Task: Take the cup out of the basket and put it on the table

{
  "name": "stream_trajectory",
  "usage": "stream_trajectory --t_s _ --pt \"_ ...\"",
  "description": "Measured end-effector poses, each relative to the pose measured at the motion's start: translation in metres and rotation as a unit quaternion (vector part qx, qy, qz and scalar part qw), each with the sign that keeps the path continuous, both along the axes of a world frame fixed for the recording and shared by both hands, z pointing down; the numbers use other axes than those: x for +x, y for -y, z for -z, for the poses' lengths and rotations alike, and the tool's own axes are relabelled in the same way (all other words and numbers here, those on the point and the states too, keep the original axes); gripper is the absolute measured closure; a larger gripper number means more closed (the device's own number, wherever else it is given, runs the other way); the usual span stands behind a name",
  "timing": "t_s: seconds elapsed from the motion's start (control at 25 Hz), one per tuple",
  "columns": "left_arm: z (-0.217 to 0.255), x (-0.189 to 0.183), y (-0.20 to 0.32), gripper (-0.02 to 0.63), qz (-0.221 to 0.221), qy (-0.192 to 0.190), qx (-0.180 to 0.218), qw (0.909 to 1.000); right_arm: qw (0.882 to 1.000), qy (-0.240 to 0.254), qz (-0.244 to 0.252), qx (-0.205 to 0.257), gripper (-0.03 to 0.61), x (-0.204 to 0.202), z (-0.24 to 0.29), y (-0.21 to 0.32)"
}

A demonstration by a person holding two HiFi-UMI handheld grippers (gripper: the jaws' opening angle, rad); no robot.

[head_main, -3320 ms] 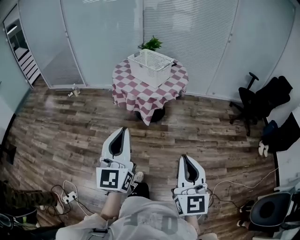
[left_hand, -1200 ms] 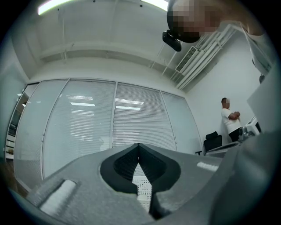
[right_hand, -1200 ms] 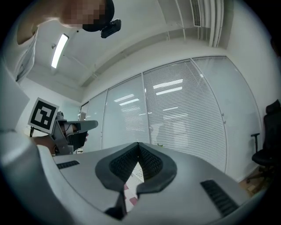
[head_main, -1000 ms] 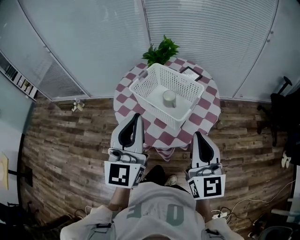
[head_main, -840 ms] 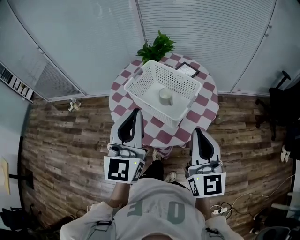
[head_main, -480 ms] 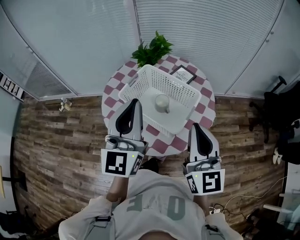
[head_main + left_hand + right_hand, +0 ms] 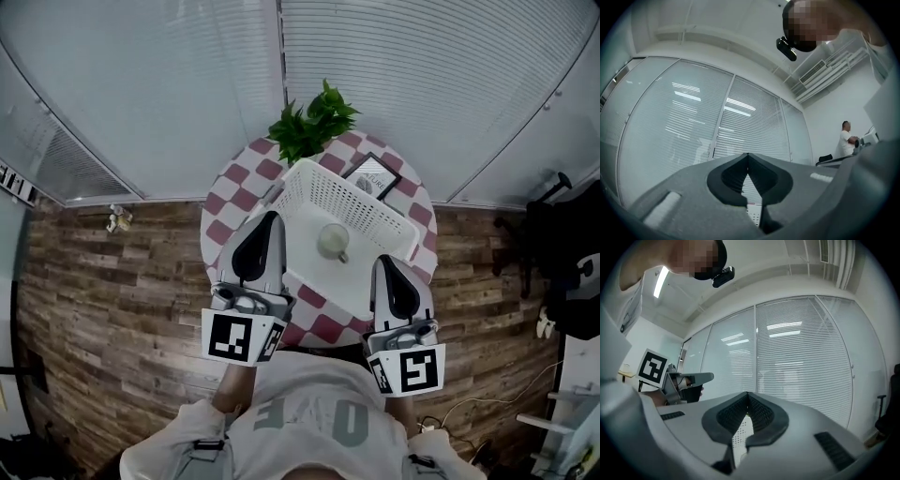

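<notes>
A pale cup (image 7: 333,241) stands upright inside the white lattice basket (image 7: 361,199), which sits on a round table with a red-and-white checked cloth (image 7: 246,187). My left gripper (image 7: 271,218) hovers over the basket's near-left corner, its jaws shut and empty. At the basket's near-right edge my right gripper (image 7: 383,262) is likewise shut with nothing in it. In the left gripper view (image 7: 748,157) and the right gripper view (image 7: 748,395) the jaw tips meet, and a sliver of basket (image 7: 740,432) shows below them. Neither gripper touches the cup.
A green potted plant (image 7: 312,122) and a small framed card (image 7: 372,175) stand at the table's far side, against glass walls with blinds. Wooden floor surrounds the table. Dark chairs (image 7: 562,244) are at the right. A person (image 7: 844,138) stands far off.
The person has walked up to the table. Both shut grippers have advanced from the floor side to the basket's near corners, and the cup now lies between them in the head view.
</notes>
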State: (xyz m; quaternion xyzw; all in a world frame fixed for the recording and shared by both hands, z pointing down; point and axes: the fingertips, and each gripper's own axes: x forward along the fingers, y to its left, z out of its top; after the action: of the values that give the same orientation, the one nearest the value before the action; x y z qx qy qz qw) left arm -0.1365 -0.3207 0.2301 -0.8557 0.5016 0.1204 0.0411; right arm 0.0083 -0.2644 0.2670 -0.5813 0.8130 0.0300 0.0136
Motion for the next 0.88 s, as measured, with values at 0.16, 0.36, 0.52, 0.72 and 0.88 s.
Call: stream_trajectory --t_s 0.16,0.36,0.52,0.72,0.88 --pt "-0.009 -0.001 0.022 0.610 0.000 -0.008 -0.018 0.9998 1.000 0.005 -0.004 -0.015 0.569 0.001 -0.006 0.022" --pt "-0.025 0.021 0.046 0.610 -0.010 0.006 -0.039 0.9992 0.999 0.003 0.010 -0.040 0.569 0.013 -0.021 0.050" --pt "-0.029 0.036 0.059 0.610 -0.006 0.019 -0.049 0.9986 0.998 0.009 0.023 -0.050 0.569 0.027 -0.027 0.071" --pt "-0.046 0.046 0.090 0.609 -0.009 0.102 -0.068 0.9924 0.997 0.012 0.054 -0.061 0.569 0.037 -0.039 0.096" --pt "-0.056 0.064 0.114 0.498 -0.039 0.169 -0.093 0.9804 0.993 0.037 0.076 -0.085 0.569 0.051 -0.061 0.114"
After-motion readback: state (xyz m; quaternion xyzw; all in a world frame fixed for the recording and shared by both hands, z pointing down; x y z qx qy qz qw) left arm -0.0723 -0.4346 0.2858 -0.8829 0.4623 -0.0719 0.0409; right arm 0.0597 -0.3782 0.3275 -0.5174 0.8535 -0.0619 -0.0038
